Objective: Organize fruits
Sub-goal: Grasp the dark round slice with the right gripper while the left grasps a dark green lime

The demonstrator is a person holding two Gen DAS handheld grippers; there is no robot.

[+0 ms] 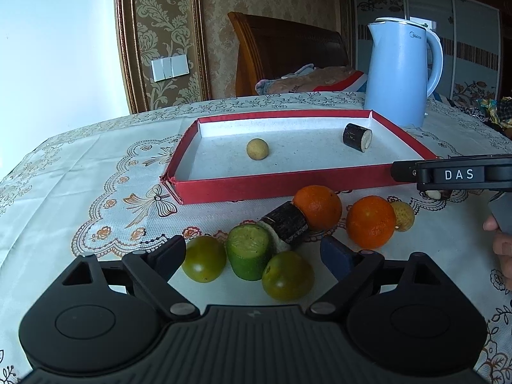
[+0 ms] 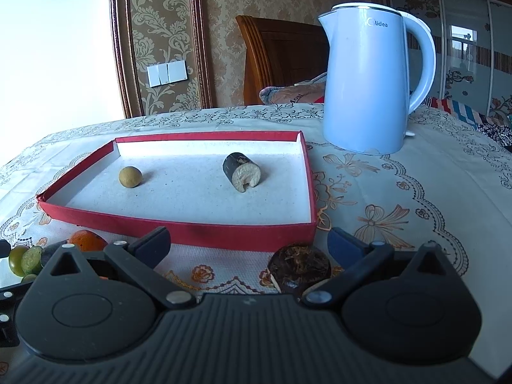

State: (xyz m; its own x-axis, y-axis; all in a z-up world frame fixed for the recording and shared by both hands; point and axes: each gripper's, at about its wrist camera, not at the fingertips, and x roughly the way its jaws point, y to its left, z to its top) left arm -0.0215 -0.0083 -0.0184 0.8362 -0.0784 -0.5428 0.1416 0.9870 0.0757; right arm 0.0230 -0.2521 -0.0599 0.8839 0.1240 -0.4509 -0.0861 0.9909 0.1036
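Observation:
A red-rimmed tray holds a tan longan and a dark sugarcane piece. In front of it lie two oranges, another longan, a sugarcane piece, a cucumber chunk and two green tomatoes. My left gripper stands open around the tomatoes and cucumber. My right gripper is open, and a further sugarcane piece lies by its right finger without being pressed.
A pale blue kettle stands behind the tray's right corner. A patterned cloth covers the table. A hand shows at the right edge of the left wrist view. A wooden headboard and bedding are behind the table.

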